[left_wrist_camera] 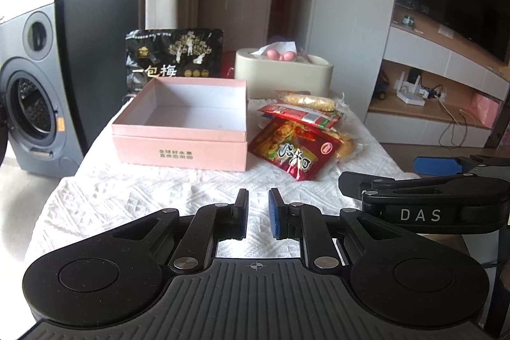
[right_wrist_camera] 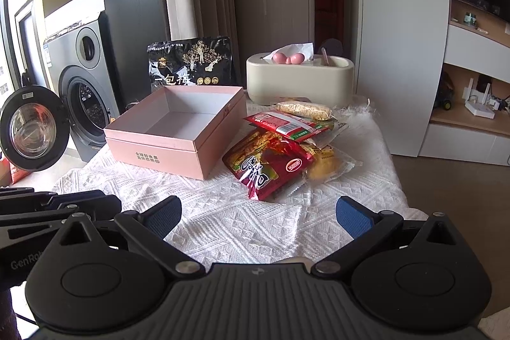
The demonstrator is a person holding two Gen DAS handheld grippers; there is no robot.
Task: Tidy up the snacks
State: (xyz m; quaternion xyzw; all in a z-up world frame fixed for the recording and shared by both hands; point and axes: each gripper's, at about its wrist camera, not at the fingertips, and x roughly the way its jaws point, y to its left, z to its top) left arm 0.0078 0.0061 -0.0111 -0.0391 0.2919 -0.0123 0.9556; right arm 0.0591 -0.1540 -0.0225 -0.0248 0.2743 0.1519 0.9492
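An open, empty pink box [left_wrist_camera: 181,129] [right_wrist_camera: 178,133] sits on the white cloth. To its right lies a pile of snack packets: a big red packet [left_wrist_camera: 287,148] [right_wrist_camera: 267,168], a red-and-green packet [left_wrist_camera: 302,113] [right_wrist_camera: 287,123], a yellow cake packet [right_wrist_camera: 328,164] and a clear noodle packet [left_wrist_camera: 309,101] [right_wrist_camera: 302,110]. A black plum bag [left_wrist_camera: 175,56] [right_wrist_camera: 191,62] stands behind the box. My left gripper [left_wrist_camera: 258,209] is nearly shut and empty, near the table's front. My right gripper [right_wrist_camera: 258,212] is open and empty, in front of the red packet.
A cream tissue box [left_wrist_camera: 283,72] [right_wrist_camera: 299,78] stands at the back right. A washing machine [left_wrist_camera: 32,104] [right_wrist_camera: 83,91] with its door open is on the left. Shelves with a router [left_wrist_camera: 414,94] are on the right. The white cloth [right_wrist_camera: 223,219] covers the table.
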